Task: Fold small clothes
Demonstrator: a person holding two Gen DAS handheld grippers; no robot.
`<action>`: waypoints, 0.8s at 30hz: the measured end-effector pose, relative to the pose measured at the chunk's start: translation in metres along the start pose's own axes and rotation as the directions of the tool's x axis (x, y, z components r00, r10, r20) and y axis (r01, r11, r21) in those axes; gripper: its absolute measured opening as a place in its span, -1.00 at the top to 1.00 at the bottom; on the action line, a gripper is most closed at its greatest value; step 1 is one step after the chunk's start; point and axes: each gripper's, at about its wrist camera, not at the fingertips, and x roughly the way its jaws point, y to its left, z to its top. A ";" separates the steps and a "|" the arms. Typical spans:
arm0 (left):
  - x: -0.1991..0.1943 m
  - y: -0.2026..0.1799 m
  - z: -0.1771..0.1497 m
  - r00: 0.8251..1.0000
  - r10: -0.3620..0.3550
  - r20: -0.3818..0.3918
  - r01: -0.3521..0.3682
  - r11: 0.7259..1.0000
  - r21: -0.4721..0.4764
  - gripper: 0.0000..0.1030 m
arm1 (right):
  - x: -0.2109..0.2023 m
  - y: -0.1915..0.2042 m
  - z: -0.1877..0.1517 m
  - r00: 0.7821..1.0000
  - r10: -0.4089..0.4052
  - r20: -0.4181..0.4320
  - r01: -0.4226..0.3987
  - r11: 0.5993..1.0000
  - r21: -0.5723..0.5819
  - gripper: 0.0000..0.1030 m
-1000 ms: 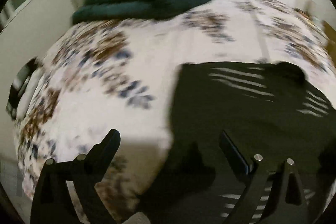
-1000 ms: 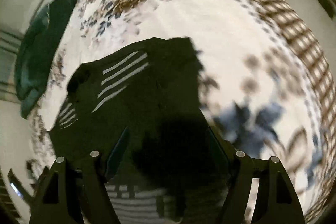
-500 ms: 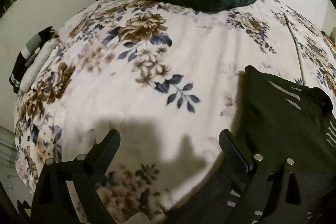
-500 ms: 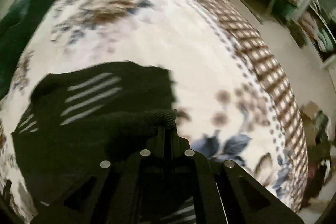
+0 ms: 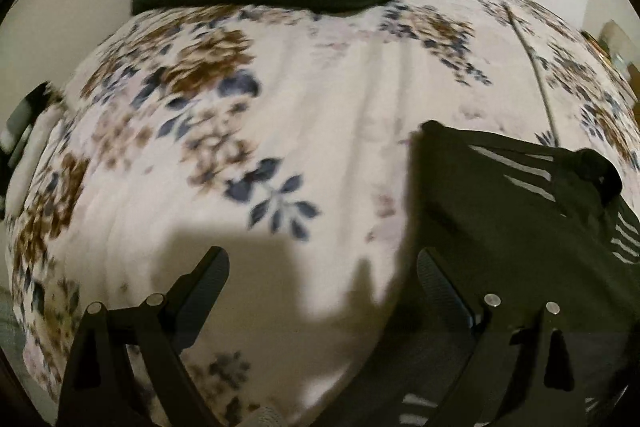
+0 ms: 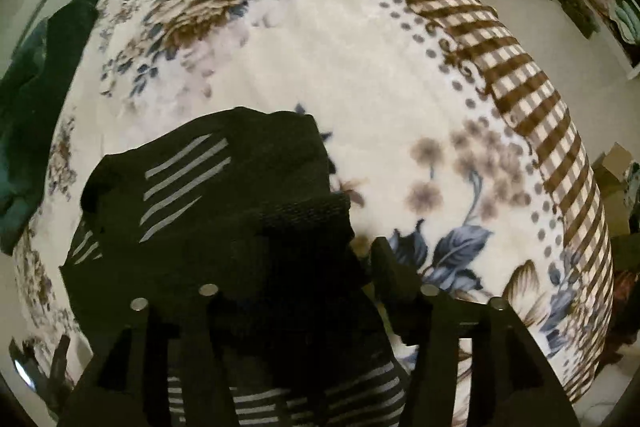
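Garment: black small garment (image 6: pixel 240 211), knit, with groups of thin grey-white stripes (image 6: pixel 184 183).
Pose: lying on the bed, partly folded; a ribbed edge (image 6: pixel 304 215) is doubled over on top.
Left-wrist view: same garment (image 5: pixel 500 211) at lower right, a dark lump (image 5: pixel 600 175) at its far corner.
Lower part: a striped band (image 6: pixel 288 395) near the bottom edge.

Sock (image 6: pixel 224 211): black with grey stripes, lying on the floral blanket (image 6: pixel 360 67).
Right gripper (image 6: pixel 304 267): fingers apart over the sock's ribbed cuff (image 6: pixel 304 215).
Green bedding (image 6: pixel 28 107): far left.
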 end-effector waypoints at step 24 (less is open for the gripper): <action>-0.106 -0.073 -0.097 0.999 0.017 0.038 -0.017 1.000 0.018 -0.87 | 0.104 -0.018 0.098 0.901 0.323 -0.288 -0.342 0.939 -0.016 0.89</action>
